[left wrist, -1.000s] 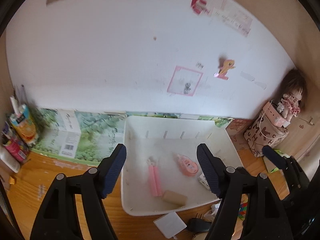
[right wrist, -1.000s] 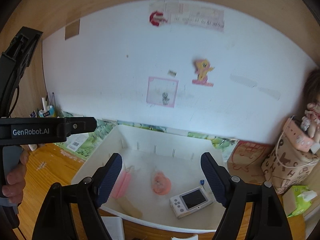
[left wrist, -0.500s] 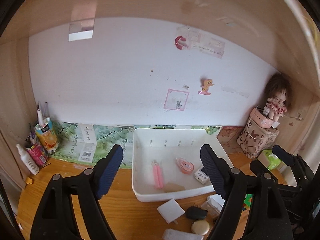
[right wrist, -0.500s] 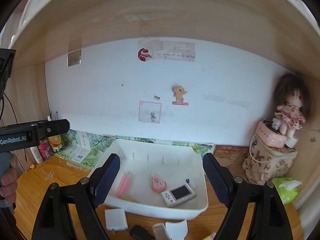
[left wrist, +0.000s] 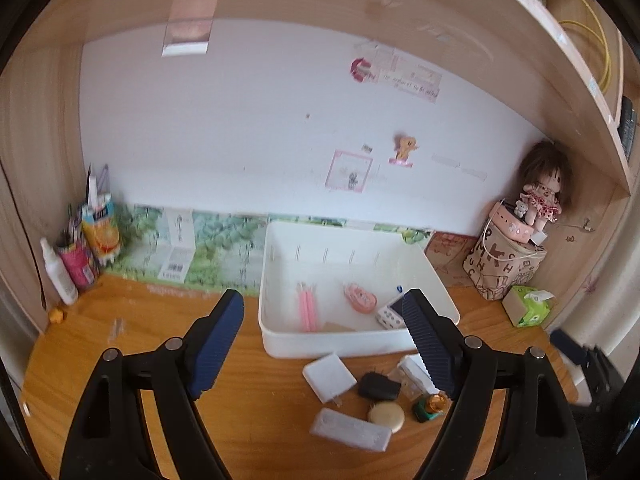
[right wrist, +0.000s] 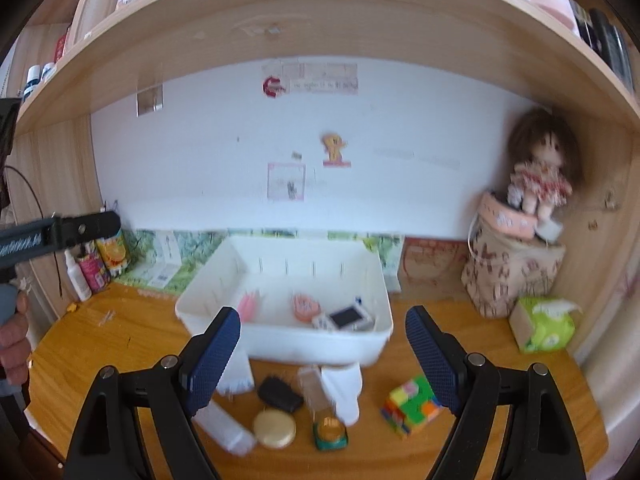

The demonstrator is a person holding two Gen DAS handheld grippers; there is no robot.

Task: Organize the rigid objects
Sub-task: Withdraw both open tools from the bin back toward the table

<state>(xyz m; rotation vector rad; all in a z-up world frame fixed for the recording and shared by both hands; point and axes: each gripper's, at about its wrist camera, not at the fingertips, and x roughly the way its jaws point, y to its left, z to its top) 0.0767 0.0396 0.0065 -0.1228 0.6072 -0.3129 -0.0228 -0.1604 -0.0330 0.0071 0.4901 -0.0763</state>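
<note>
Soft daylight; right view motion-blurred; fisheye edges bowed, vignetted.

Desk left (left wrist: 120, 344) bare — clutter (left wrist: 376, 392) fronts bin (left wrist: 340, 346).

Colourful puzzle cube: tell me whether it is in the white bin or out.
Out. The colourful puzzle cube sits on the wooden desk, in front of the white bin.

Both wrist views face the white bin (left wrist: 352, 344) (right wrist: 320, 348).
</note>
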